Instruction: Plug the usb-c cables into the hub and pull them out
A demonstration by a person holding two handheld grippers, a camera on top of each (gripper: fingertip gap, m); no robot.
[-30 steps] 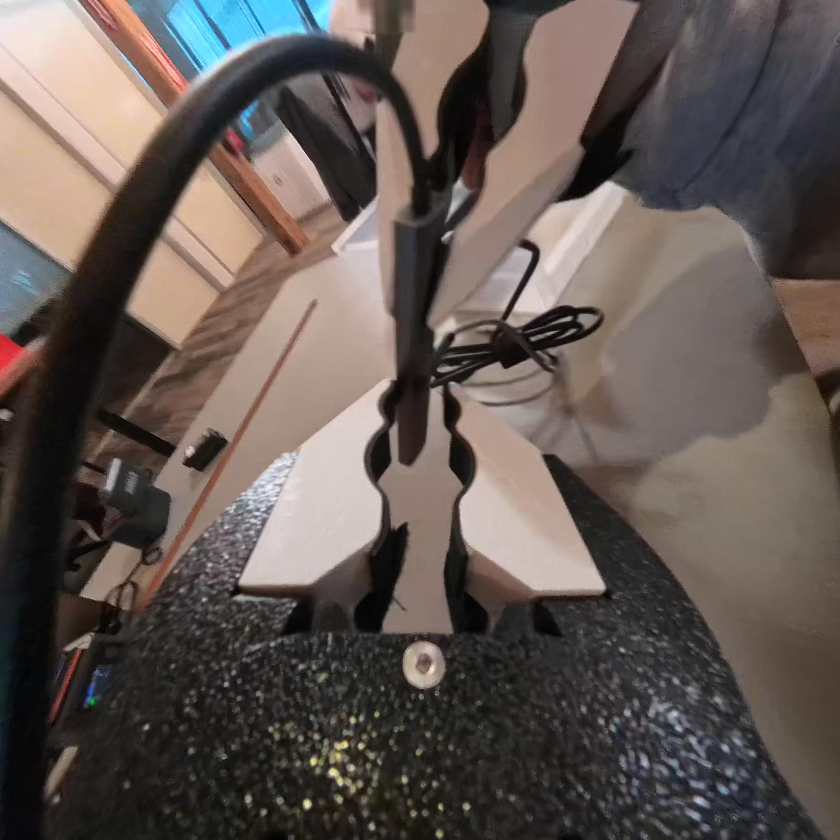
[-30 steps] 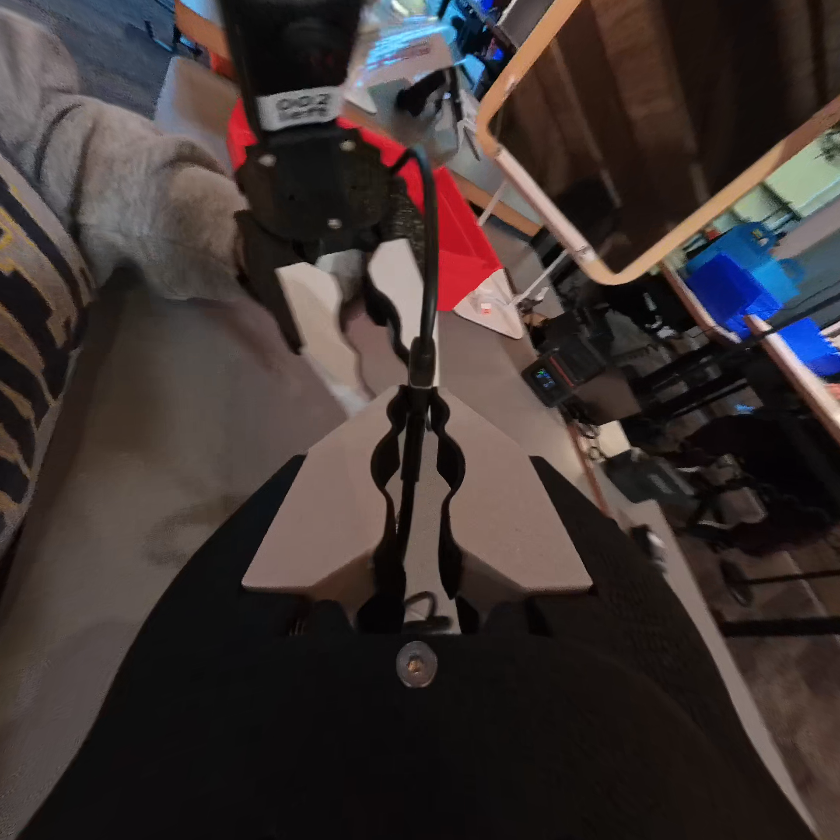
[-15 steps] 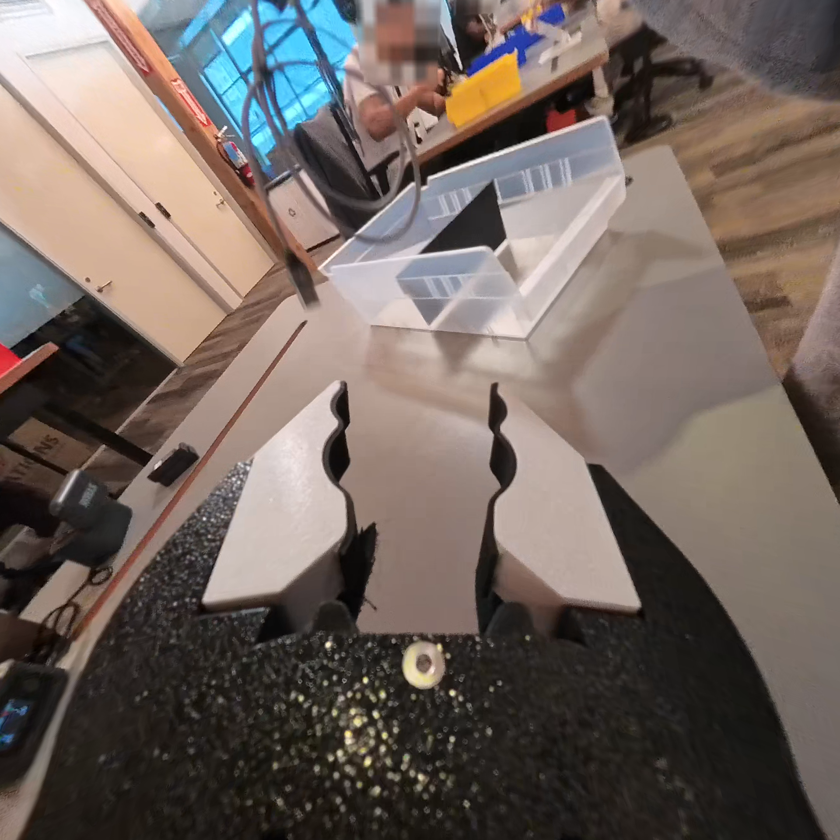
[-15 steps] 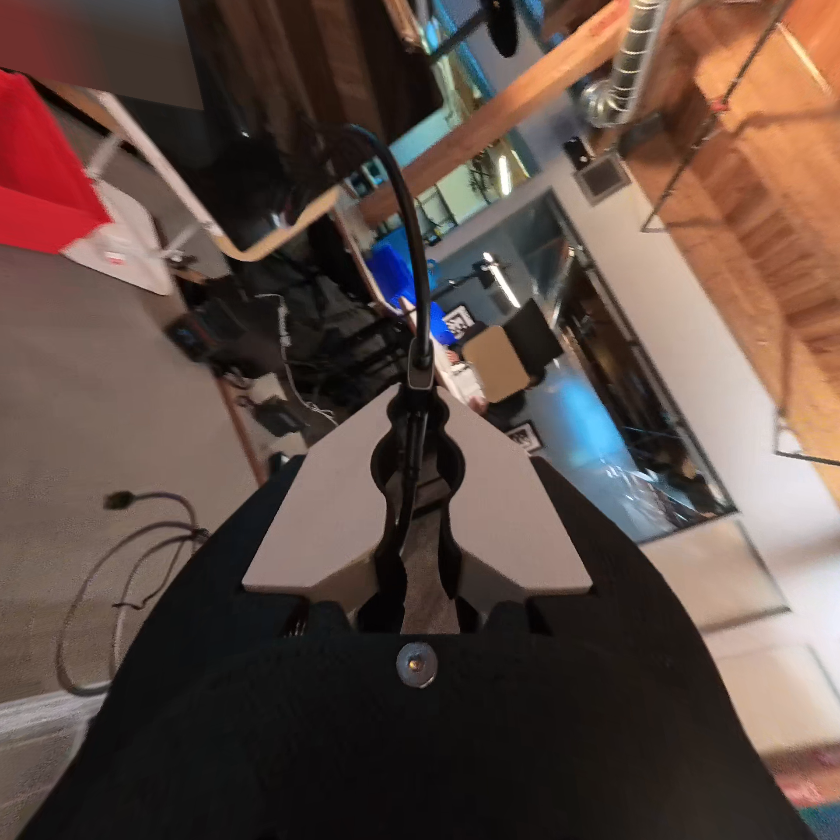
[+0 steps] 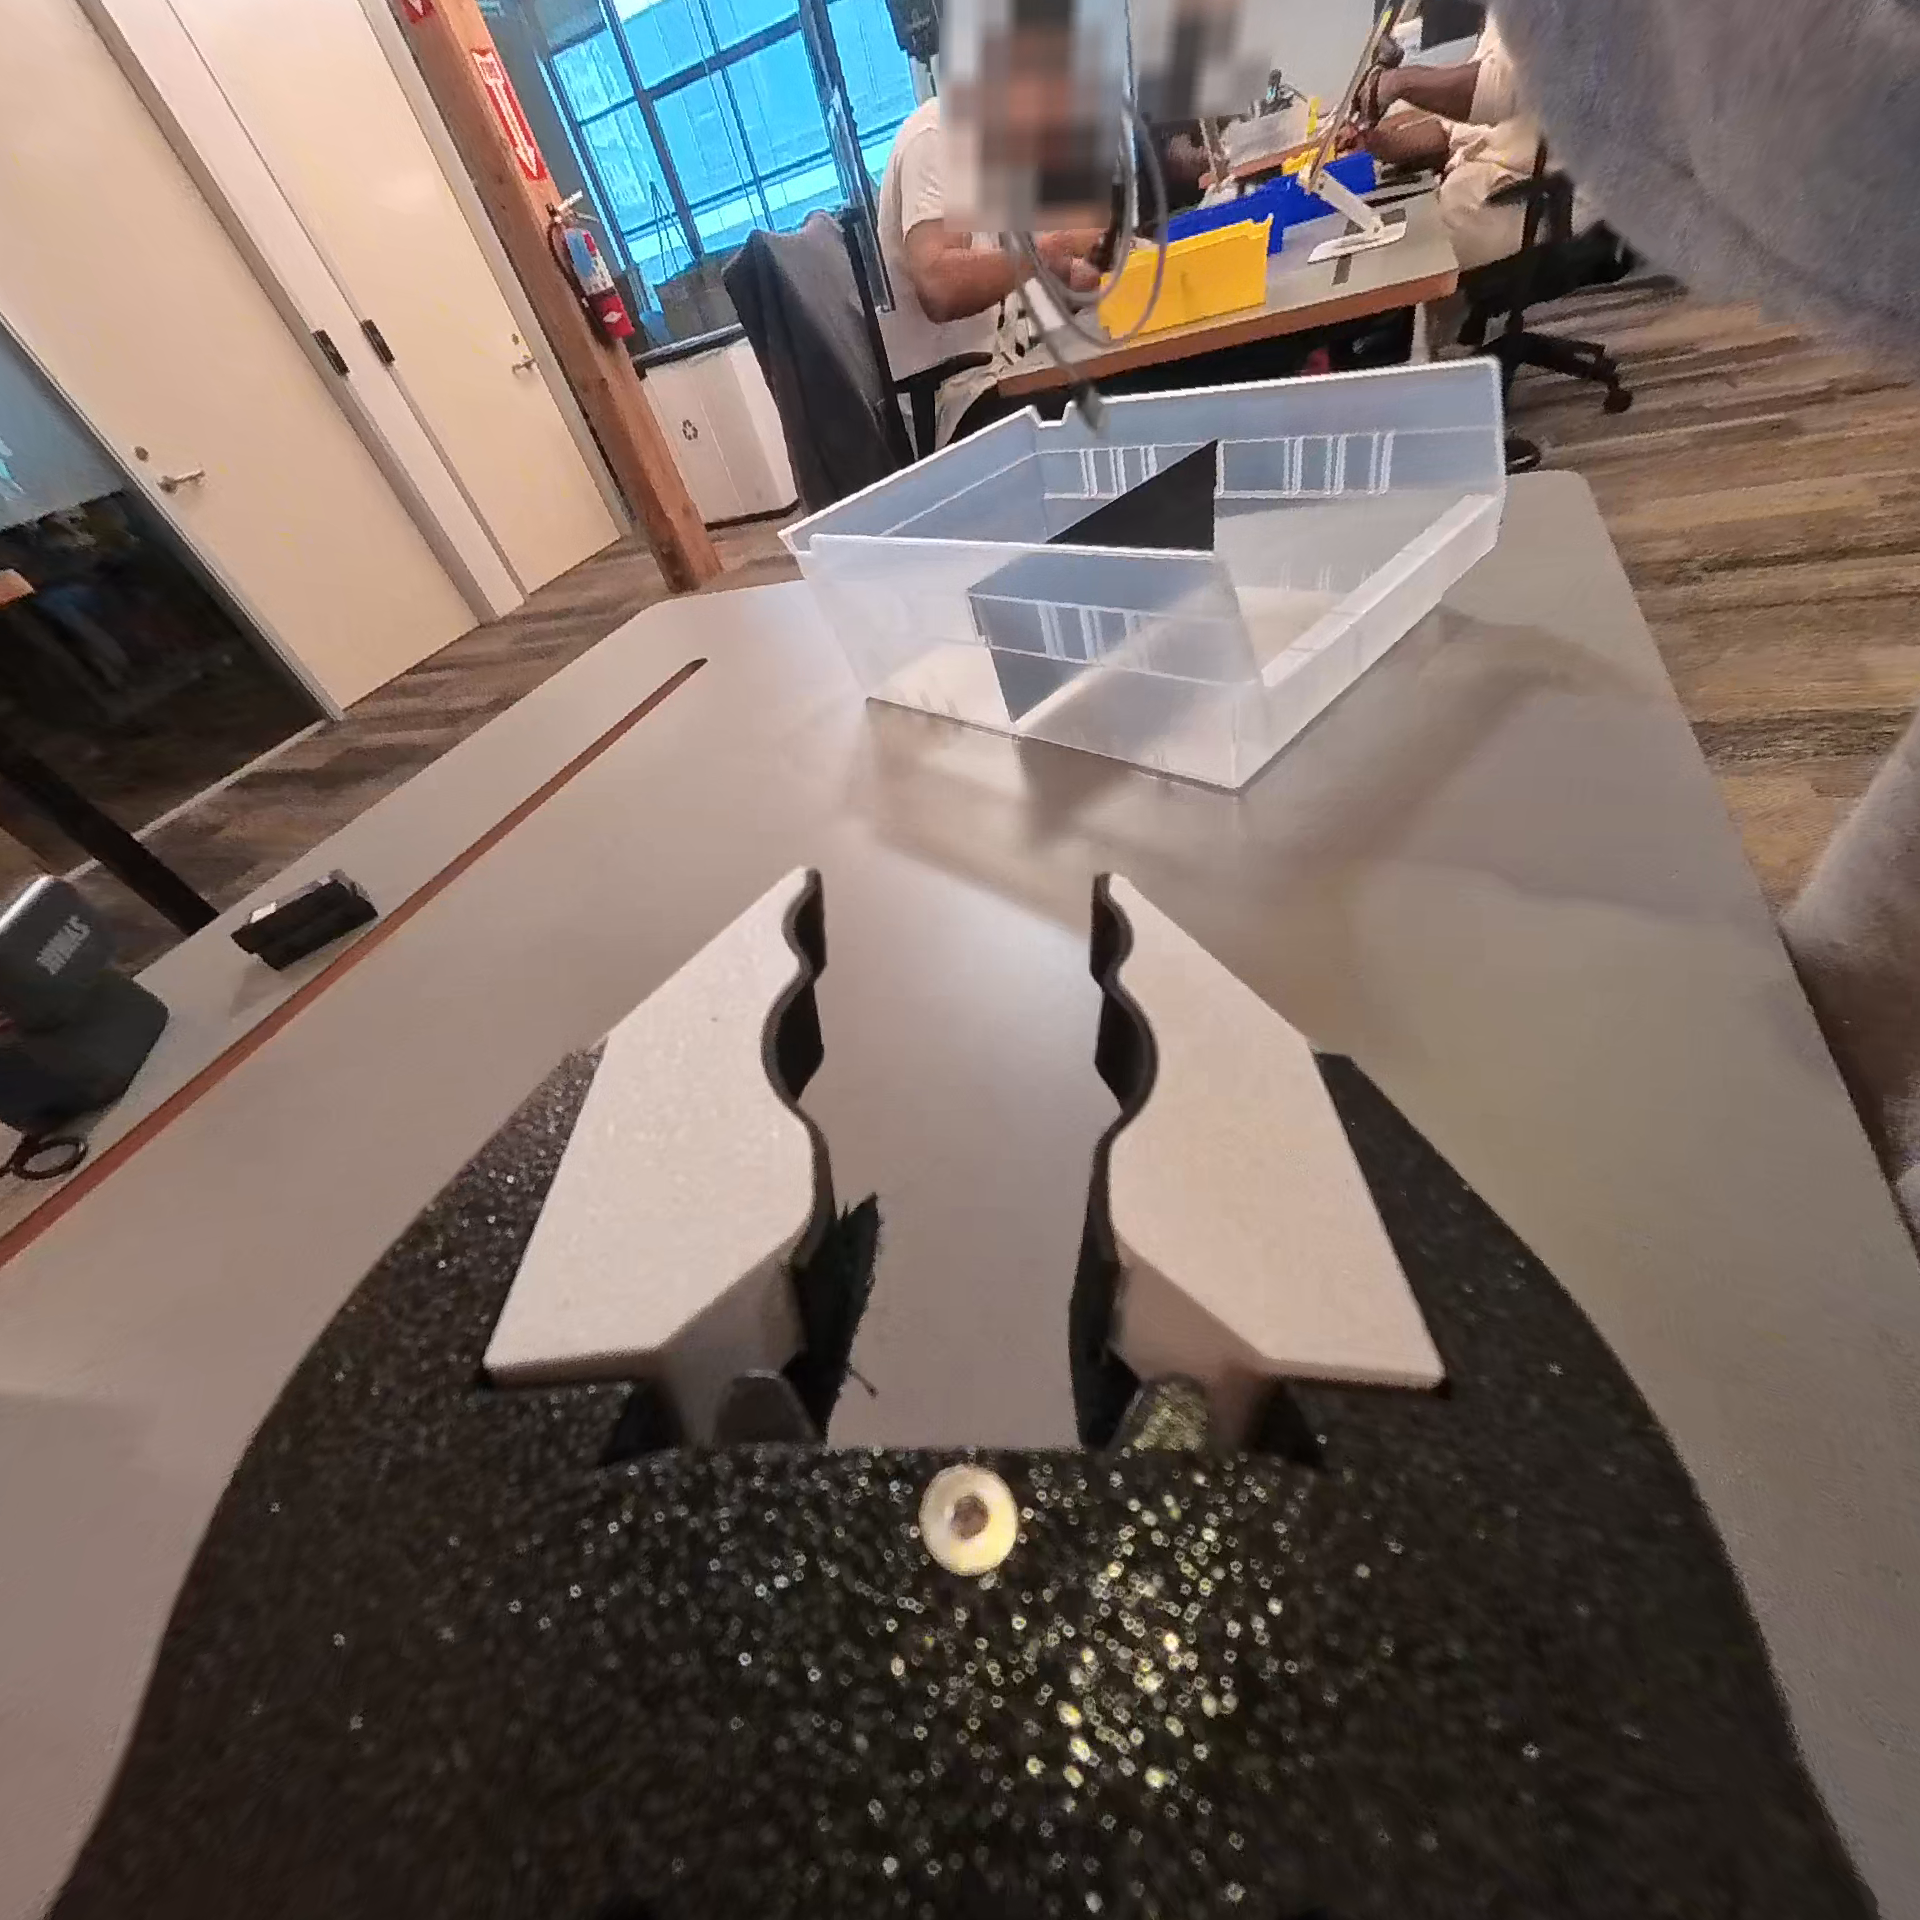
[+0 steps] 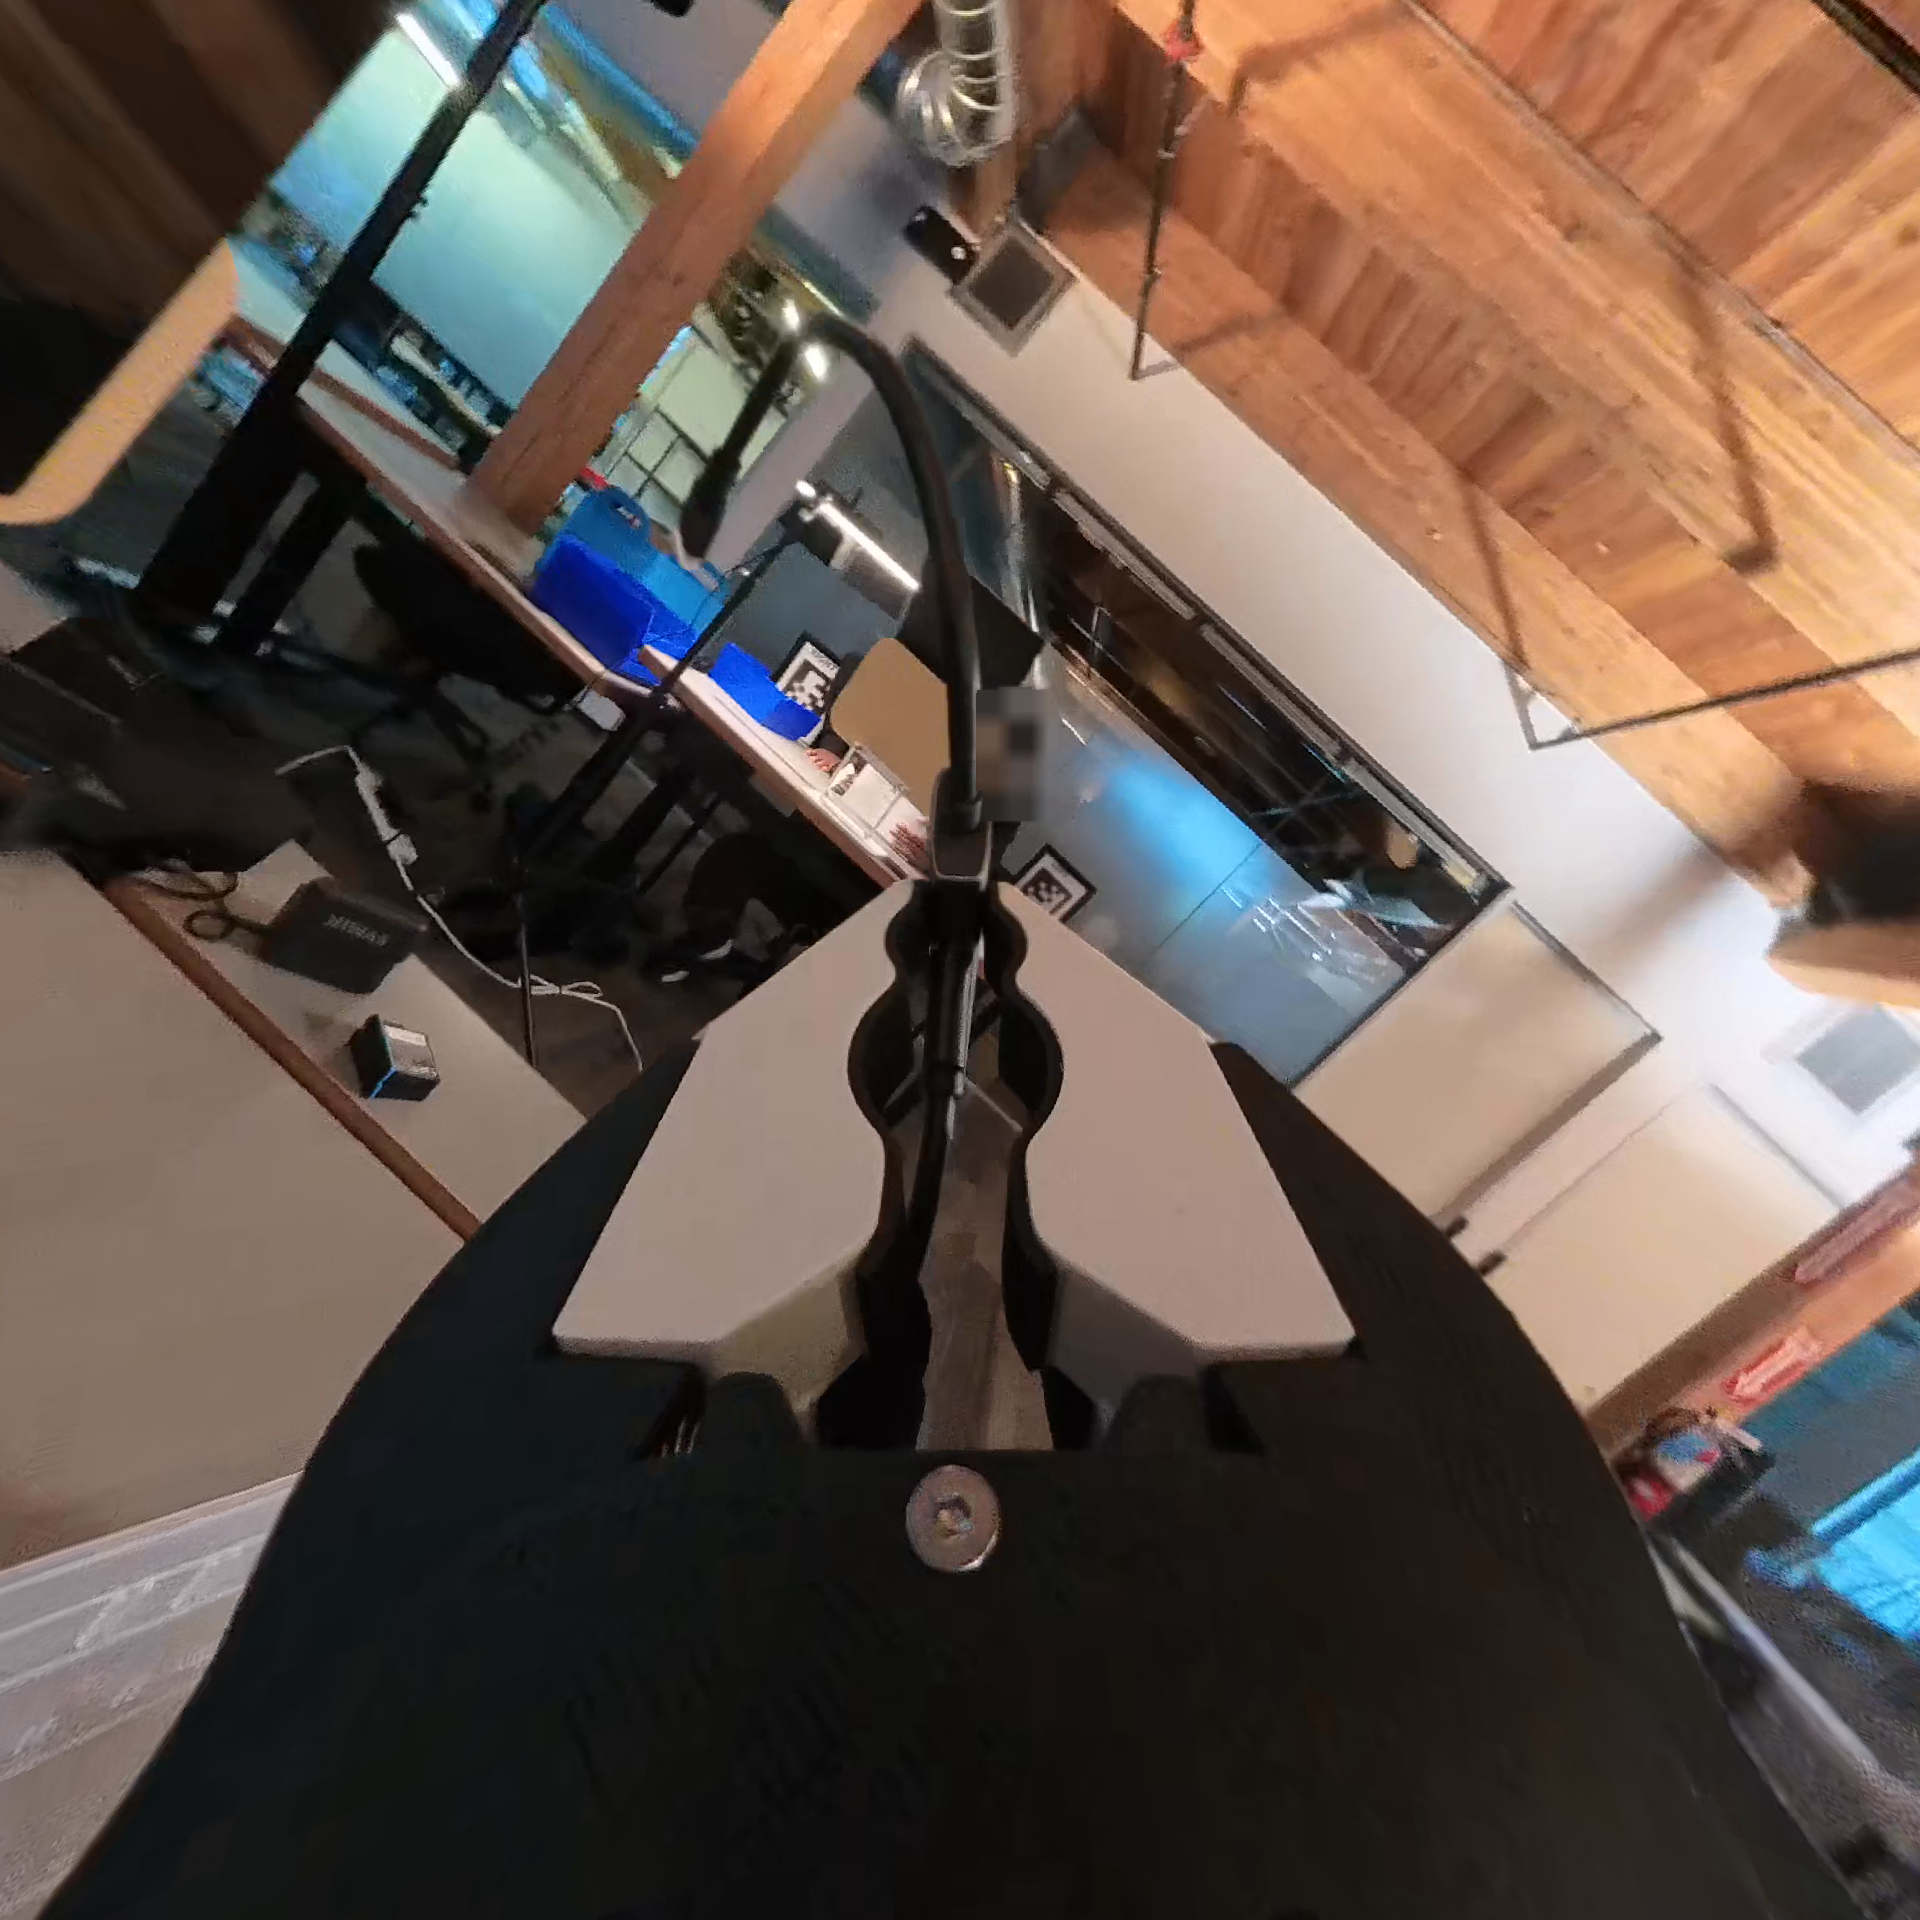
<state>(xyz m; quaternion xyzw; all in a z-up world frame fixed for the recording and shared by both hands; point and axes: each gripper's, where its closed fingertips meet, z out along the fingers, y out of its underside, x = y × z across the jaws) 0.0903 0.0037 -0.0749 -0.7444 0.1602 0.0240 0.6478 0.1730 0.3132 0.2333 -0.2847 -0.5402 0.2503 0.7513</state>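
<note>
While the left tongs (image 5: 956,925) stand spread wide with only bare grey tabletop (image 5: 1403,935) showing between their white fingers (image 5: 686,1122), the right tongs (image 6: 954,896) are pressed together on a black usb-c cable (image 6: 940,582), pinching it just behind its connector housing (image 6: 961,836), which pokes out past the tips. From that housing the cable rises, arches over to the left and ends in a second plug hanging in the air. The right tongs are tilted steeply upward, so wooden ceiling beams and a glass wall fill the view behind them; part of the cable also runs back through the gap between the fingers.

Beyond the left tongs, farther along the tabletop, sits a clear plastic bin (image 5: 1351,644) with dividers and a black panel inside it. Above the bin's far wall a grey cable end (image 5: 1070,332) dangles in the air, blurred; what holds it lies outside the frame. At the far left edge of the tabletop lies a small black block (image 5: 301,920). A grey sleeve (image 5: 1745,135) crosses the upper right corner. In the room behind, a person sits at another desk with yellow and blue bins.
</note>
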